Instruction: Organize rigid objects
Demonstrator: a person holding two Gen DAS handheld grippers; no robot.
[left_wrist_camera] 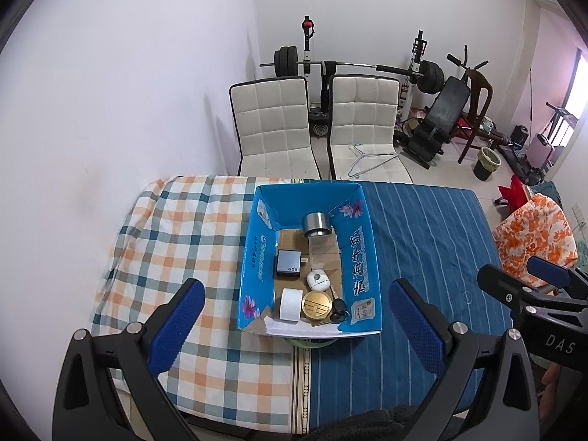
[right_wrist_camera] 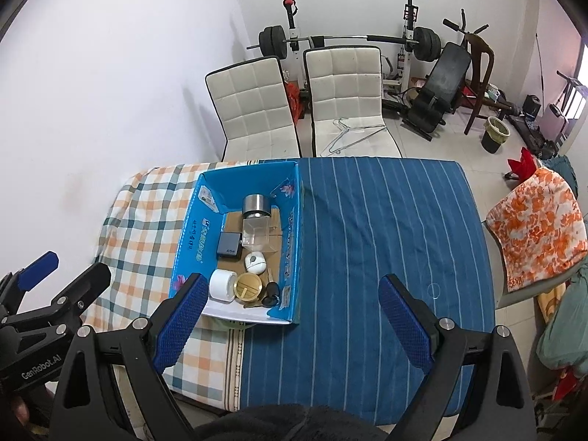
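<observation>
A blue cardboard box [left_wrist_camera: 362,253] [right_wrist_camera: 292,228] sits on the cloth-covered table. Inside it lie a glass jar with a metal lid [left_wrist_camera: 318,225] [right_wrist_camera: 256,205], a dark charger block [left_wrist_camera: 288,262] [right_wrist_camera: 229,245], a small white round case [left_wrist_camera: 317,280] [right_wrist_camera: 255,262], a white cylinder [left_wrist_camera: 291,304] [right_wrist_camera: 222,284], a gold round tin [left_wrist_camera: 316,305] [right_wrist_camera: 249,286] and a black key fob [left_wrist_camera: 339,313] [right_wrist_camera: 272,293]. My left gripper [left_wrist_camera: 294,316] hovers open in front of the box. My right gripper [right_wrist_camera: 292,308] is open too, over the box's near right corner and the blue cloth.
The table carries a checked cloth [left_wrist_camera: 176,242] on the left and a blue striped cloth [right_wrist_camera: 382,228] on the right. Two white chairs [left_wrist_camera: 275,125] [right_wrist_camera: 345,95] stand behind it, one with a wire hanger [right_wrist_camera: 349,134]. An orange floral covered chair [right_wrist_camera: 536,220] is at right. Gym equipment [right_wrist_camera: 422,44] lines the far wall.
</observation>
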